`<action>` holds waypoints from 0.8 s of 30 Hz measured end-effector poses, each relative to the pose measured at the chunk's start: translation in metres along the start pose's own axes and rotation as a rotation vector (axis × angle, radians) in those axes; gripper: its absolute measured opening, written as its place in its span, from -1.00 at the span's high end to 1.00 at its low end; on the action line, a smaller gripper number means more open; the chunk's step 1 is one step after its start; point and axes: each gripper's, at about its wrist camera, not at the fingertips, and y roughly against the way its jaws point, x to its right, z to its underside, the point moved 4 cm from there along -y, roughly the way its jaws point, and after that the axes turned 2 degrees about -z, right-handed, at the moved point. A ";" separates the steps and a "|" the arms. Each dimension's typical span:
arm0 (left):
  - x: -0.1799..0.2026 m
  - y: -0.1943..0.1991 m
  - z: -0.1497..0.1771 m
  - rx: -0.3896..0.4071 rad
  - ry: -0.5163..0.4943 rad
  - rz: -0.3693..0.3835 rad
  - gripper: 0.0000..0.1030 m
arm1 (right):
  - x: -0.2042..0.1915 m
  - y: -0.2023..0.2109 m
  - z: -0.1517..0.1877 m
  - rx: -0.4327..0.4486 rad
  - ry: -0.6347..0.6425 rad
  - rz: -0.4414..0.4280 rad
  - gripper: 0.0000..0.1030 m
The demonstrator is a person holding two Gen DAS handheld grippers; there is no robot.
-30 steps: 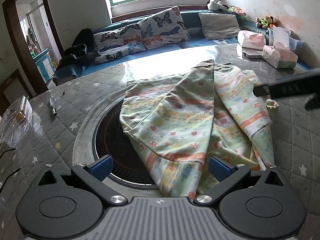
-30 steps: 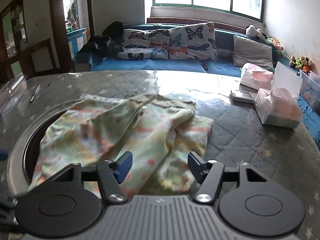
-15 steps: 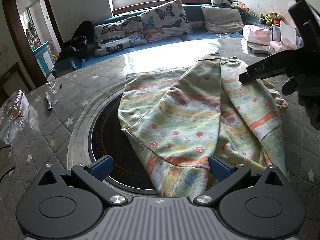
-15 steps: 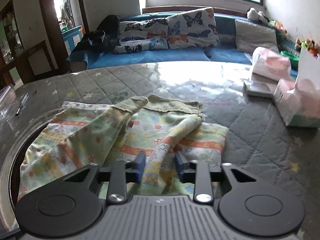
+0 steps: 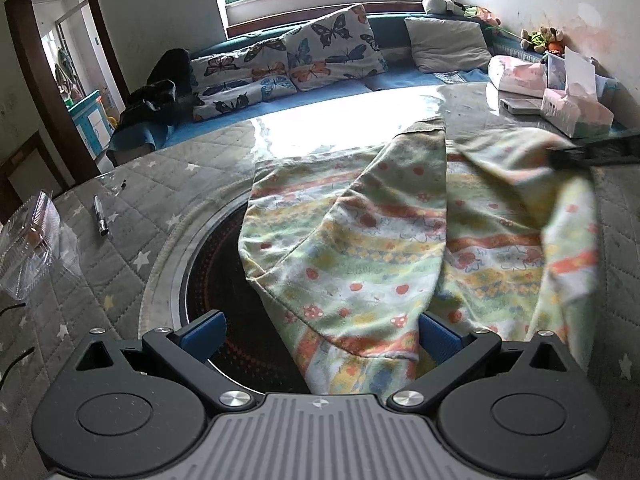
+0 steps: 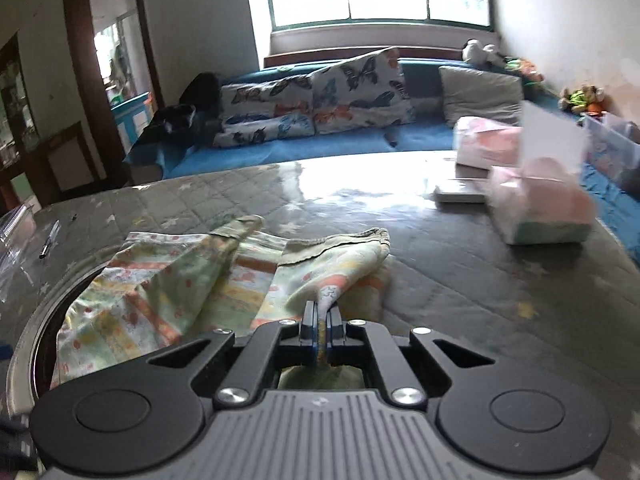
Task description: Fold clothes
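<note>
A: Start at the left of the left wrist view. What sits there?

B: At the left edge, a clear plastic box (image 5: 30, 240) and a pen (image 5: 100, 216) on the quilted worktop (image 5: 132, 184). Neither bears on the job. Lower middle, the left tool (image 5: 320, 334) is spread wide, its blue pads on either side of the near hem, gripping nothing.

A: And the garment itself?

B: The patterned garment (image 5: 360, 248) lies in the middle of the frame, partly over the dark round inset (image 5: 224, 280) in the worktop, with one sleeve already crossed over the body. Its right portion is raised off the surface.

A: Raised by what?

B: By the right tool (image 5: 560, 158), which enters from the right edge and pinches the cloth. The right wrist view confirms it: lower middle, the right tool (image 6: 320, 320) is squeezed tight with a fold of fabric caught between its pads.

A: So which step is this?

B: I judge it the second side fold, the right sleeve or edge being lifted to carry toward the centre.

A: What does the next move call for?

B: Probably a sweep leftward across the frame, low enough that the cloth lands flat, while the left tool pins the near hem so the body doesn't drag. The tissue boxes (image 6: 540, 208) at right stay well apart.
</note>
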 end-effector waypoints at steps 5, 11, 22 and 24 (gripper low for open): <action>0.002 0.000 0.001 0.001 -0.004 0.005 -1.00 | 0.018 0.036 0.026 -0.004 -0.021 0.053 0.94; 0.010 0.009 0.003 0.016 -0.019 0.024 -1.00 | 0.039 0.062 0.064 -0.072 -0.081 0.111 0.89; 0.055 0.021 0.007 0.034 -0.100 0.147 -1.00 | 0.034 0.074 0.042 0.010 -0.006 0.171 0.33; 0.065 0.022 0.008 0.032 -0.113 0.170 -1.00 | 0.029 0.059 0.035 0.001 0.027 0.153 0.32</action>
